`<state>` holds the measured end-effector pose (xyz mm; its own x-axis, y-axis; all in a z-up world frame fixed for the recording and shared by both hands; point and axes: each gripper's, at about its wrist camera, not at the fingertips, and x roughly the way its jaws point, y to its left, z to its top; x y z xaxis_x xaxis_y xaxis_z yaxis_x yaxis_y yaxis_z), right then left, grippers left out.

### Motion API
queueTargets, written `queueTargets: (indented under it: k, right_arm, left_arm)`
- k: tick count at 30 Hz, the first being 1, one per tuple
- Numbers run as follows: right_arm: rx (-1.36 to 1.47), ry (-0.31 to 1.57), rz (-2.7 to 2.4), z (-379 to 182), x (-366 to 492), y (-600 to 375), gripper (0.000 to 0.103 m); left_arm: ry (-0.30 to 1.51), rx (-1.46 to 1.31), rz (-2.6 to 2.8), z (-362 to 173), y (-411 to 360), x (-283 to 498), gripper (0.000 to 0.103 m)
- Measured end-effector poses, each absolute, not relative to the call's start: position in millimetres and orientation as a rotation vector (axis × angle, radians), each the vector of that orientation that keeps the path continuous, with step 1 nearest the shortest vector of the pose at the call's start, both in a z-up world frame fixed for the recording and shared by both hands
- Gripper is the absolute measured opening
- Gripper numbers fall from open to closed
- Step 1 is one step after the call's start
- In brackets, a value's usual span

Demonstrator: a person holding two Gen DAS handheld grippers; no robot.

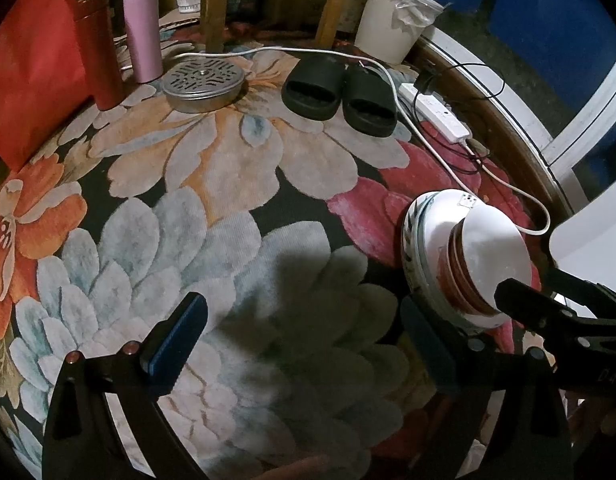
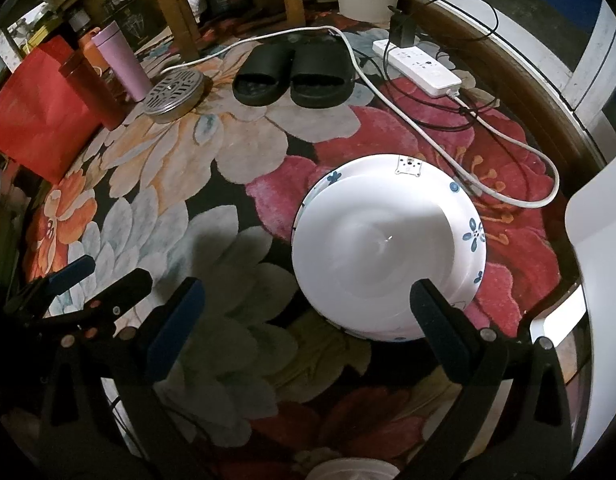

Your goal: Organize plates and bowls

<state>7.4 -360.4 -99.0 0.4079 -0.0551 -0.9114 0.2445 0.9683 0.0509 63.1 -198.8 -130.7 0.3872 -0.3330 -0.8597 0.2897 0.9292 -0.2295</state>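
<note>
A stack of plates and bowls [image 2: 387,248] stands on the flowered carpet, white with blue flower marks on the rim. In the left wrist view the same stack [image 1: 463,256] shows from the side, with a reddish bowl between white pieces. My left gripper [image 1: 304,340] is open and empty, to the left of the stack. My right gripper [image 2: 308,316] is open and empty, its right finger [image 2: 439,312] just in front of the stack's near edge. The right gripper's fingers [image 1: 523,296] also show in the left wrist view. Another white rim [image 2: 353,470] shows at the bottom edge.
On the carpet at the back lie black slippers [image 2: 292,76], a round metal tin [image 2: 174,96], a pink bottle [image 2: 122,62], a red bottle and red bag [image 2: 40,120]. A white power strip [image 2: 423,68] with cables runs right of the stack. A white bucket [image 1: 387,28] and wooden chair legs stand behind.
</note>
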Motion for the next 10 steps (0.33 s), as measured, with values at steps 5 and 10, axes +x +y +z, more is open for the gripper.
queueTargets:
  k: [5,10]
  right_arm:
    - [0.181,1.144,-0.182,-101.2,7.9,-356.1,0.103]
    - [0.171,1.150,-0.172,-103.9,8.4,-349.7,0.103]
  left_arm:
    - [1.107,-0.050,-0.386,-132.6,-193.7,62.7,0.098]
    - [1.106,-0.056,-0.375,-135.9,-185.5,62.1,0.098]
